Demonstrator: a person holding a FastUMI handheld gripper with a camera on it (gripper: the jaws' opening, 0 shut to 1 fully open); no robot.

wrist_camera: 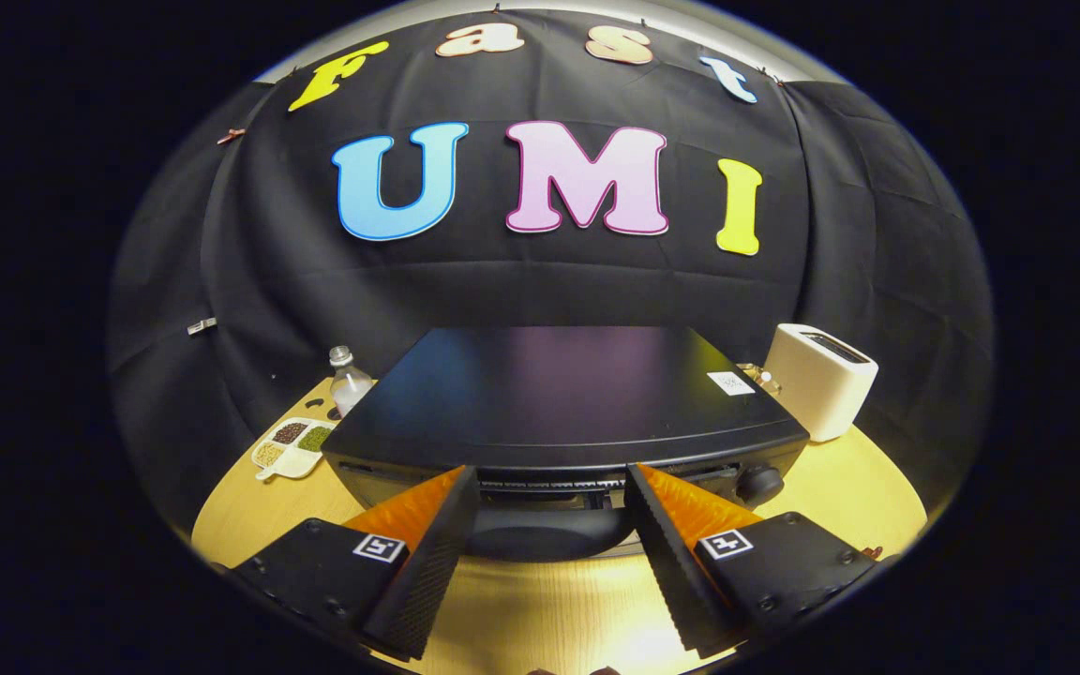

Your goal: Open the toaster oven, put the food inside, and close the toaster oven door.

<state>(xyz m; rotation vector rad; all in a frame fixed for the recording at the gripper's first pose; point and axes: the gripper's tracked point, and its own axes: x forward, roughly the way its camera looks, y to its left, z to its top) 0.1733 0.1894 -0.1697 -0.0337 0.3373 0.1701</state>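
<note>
A black toaster oven (554,394) stands on the wooden table, seen from above its flat top. Its dark door handle (549,534) runs across the front, right between my fingertips. My gripper (551,487) is open, one finger on each side of the handle's middle, neither pressing on it. The oven's front face with a round knob (758,484) shows just beyond the right finger. Whether the door is closed is hard to judge from this angle. No food item is in sight near the fingers.
A white toaster (821,380) stands to the right of the oven. Left of it are a clear plastic bottle (349,380) and a white divided dish (292,447) with grains. The wooden table (559,609) stretches below the fingers.
</note>
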